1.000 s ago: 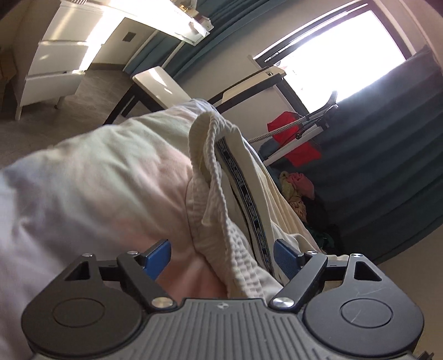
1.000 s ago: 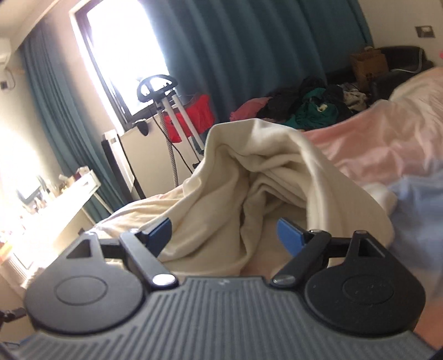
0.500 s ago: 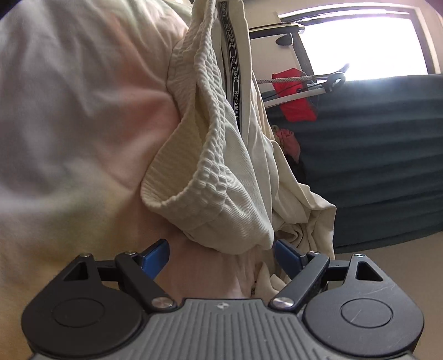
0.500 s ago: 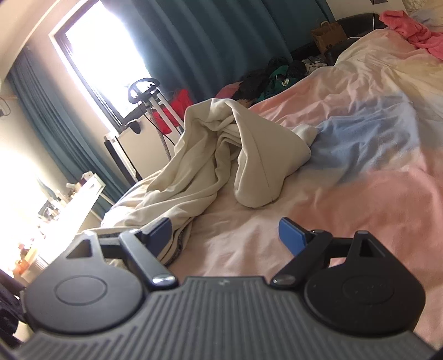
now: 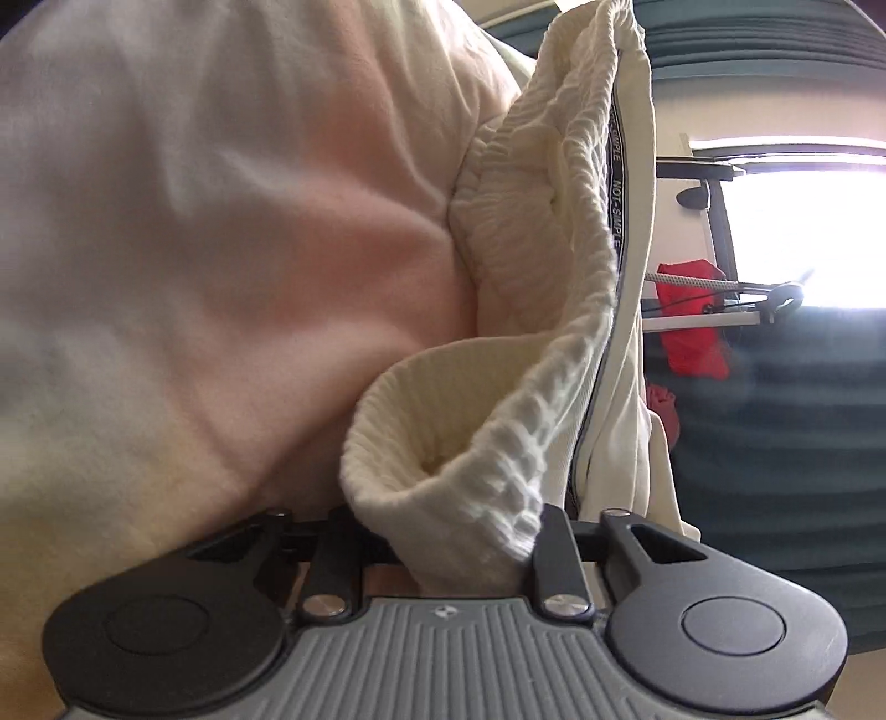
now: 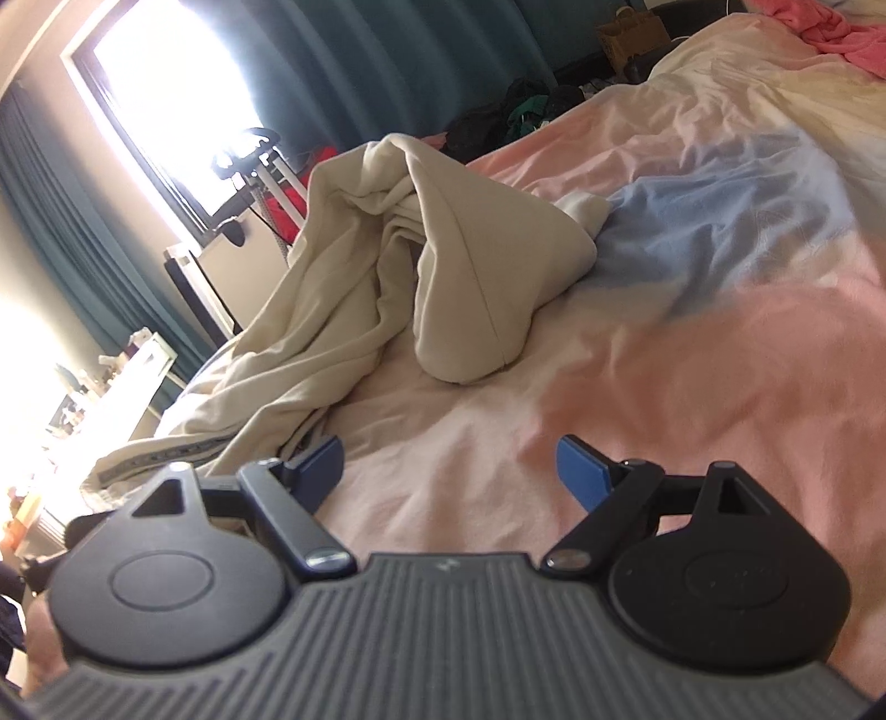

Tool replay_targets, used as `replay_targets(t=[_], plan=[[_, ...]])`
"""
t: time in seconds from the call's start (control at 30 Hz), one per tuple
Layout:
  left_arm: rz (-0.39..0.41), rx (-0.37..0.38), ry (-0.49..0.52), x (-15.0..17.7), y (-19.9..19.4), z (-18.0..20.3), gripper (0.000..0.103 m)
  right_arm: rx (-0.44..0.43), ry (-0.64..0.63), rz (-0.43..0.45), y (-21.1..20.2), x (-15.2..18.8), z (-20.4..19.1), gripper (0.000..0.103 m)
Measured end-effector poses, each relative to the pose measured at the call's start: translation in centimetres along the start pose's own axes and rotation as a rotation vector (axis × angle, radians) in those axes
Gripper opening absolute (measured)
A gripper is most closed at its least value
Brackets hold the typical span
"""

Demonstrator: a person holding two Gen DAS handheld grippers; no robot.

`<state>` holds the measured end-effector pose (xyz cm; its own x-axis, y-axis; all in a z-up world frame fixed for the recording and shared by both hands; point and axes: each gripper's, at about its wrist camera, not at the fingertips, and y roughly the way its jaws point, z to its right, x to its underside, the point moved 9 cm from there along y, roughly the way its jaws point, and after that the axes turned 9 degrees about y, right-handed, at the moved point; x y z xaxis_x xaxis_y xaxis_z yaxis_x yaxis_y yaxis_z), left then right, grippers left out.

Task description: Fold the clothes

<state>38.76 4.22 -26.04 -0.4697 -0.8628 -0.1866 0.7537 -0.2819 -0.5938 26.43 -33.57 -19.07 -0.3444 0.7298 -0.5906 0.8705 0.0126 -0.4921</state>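
A cream garment with a ribbed waistband and a dark lettered stripe hangs at the edge of the pastel bed. My left gripper is shut on its ribbed waistband; the pads are hidden by the cloth. In the right wrist view the same cream garment lies bunched in a heap on the bedsheet, trailing toward the bed's left edge. My right gripper is open and empty, low over the sheet, in front of the heap and a little right of its trailing end.
Dark teal curtains and a bright window lie beyond the bed. A red item on a stand is near the window. A pile of dark clothes sits past the bed; a pink garment lies far right.
My left gripper has closed on the ribbed waistband, which was loose between its open fingers before. My right gripper has backed away from the heap and stays open.
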Motion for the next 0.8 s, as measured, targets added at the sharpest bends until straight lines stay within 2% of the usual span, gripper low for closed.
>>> replay_targets(t=[0.1,0.17,0.27,0.37,0.47,0.6,0.67,0.8], plan=[[0.064,-0.028,0.116,-0.9,-3.5,0.5,0.012,0.008,-0.06,0.111,-0.6,-1.0,0.2,0.085],[0.109,-0.027,0.218,-1.6,-6.6,1.2,0.012,0.02,-0.051,0.15,-0.8,-1.8,0.5,0.087],[0.15,0.0,0.258,-2.8,-10.9,1.2,0.011,0.001,-0.019,0.175,-1.2,-2.6,0.8,0.087],[0.181,0.038,0.248,-4.1,-15.6,-0.3,0.011,-0.001,-0.02,0.161,-1.8,-2.3,0.9,0.087],[0.194,0.057,0.228,-6.3,-20.7,-3.1,0.011,-0.014,-0.009,0.105,-2.3,-1.7,0.5,0.087],[0.225,0.054,0.246,-9.9,-25.7,-6.9,0.011,-0.04,-0.043,0.047,-3.4,-0.7,-1.3,0.086],[0.209,0.054,0.235,-10.8,-26.5,-8.2,0.011,-0.01,-0.113,0.049,-3.6,-0.4,-2.3,0.086],[0.194,0.046,0.228,-10.8,-27.7,-10.7,0.012,0.017,-0.161,0.052,-1.1,-1.2,-3.2,0.086]])
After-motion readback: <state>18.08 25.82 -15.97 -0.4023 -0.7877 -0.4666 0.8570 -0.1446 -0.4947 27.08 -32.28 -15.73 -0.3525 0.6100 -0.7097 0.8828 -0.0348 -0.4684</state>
